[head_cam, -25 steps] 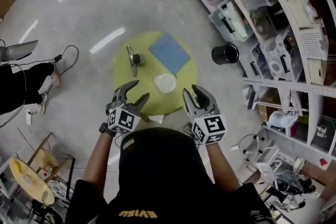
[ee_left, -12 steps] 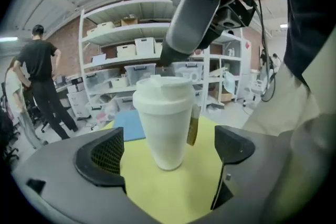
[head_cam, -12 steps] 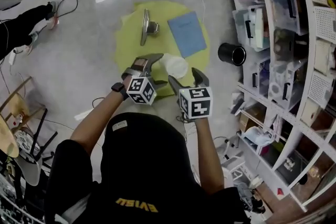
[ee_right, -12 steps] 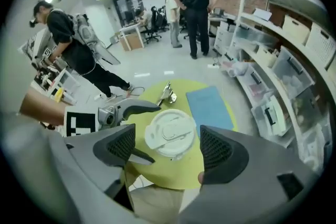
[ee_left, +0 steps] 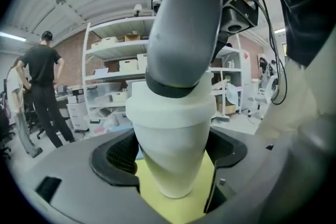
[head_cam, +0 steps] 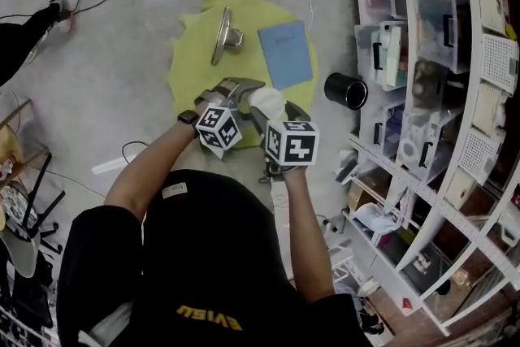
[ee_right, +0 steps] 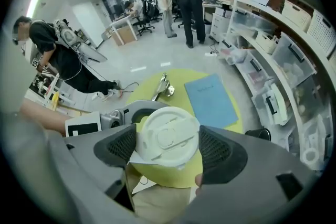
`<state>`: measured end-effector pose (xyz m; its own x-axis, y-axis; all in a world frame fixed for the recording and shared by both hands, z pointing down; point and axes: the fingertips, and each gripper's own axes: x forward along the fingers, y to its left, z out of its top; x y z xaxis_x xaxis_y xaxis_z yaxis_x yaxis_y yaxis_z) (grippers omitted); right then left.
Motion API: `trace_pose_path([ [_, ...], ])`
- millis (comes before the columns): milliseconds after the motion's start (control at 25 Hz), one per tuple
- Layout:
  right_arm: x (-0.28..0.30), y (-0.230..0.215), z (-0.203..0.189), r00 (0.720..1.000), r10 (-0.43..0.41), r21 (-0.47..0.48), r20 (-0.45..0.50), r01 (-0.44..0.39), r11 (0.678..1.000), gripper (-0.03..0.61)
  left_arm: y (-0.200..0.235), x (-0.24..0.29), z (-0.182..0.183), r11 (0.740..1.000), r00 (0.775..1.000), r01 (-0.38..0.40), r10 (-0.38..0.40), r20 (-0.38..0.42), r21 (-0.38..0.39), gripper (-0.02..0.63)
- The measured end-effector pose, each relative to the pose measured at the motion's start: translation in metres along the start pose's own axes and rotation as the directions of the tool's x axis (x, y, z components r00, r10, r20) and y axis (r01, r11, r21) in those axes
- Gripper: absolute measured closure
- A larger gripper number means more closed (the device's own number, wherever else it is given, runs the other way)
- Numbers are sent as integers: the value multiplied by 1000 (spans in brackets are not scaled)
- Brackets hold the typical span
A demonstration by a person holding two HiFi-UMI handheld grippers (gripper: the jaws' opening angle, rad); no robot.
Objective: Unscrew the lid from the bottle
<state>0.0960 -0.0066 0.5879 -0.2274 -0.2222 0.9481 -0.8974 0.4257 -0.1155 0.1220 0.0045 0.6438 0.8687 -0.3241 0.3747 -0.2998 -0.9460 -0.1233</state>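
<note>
The white bottle is stood near the edge of the round yellow table, with its lid on. The left gripper is held nearly level around the bottle's body. Its jaws, just closing in, are kept apart, with the pads close beside the sides. The right gripper is pointed down over the lid. Its jaws, just opened wide, are set on either side of the rim.

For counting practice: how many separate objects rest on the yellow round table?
3. A white lidded bottle at the near edge, a blue folder far right, a metal disc with a knob far left. Others may hide near the bottle.
</note>
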Motion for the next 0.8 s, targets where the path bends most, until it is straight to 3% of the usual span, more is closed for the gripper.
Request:
trace_pose_path([
  [320,0,3,-4,999,20,-119,-51,-26,993,209,-5,1,0,999,999,42,-42,21,-32,207],
  [440,0,6,-2,997,34,-208,-72,-48,977,209,-2,1,-1,997,998,66,-65,21,-42,207],
  [640,1,7,-5,988,41,-380,-149,-95,920,209,-3,5,-2,992,994,108,-107,10,-64,207],
  [800,0,12,-6,977,44,-518,-210,-149,842,209,-2,5,-2,989,991,130,-130,15,-73,207],
])
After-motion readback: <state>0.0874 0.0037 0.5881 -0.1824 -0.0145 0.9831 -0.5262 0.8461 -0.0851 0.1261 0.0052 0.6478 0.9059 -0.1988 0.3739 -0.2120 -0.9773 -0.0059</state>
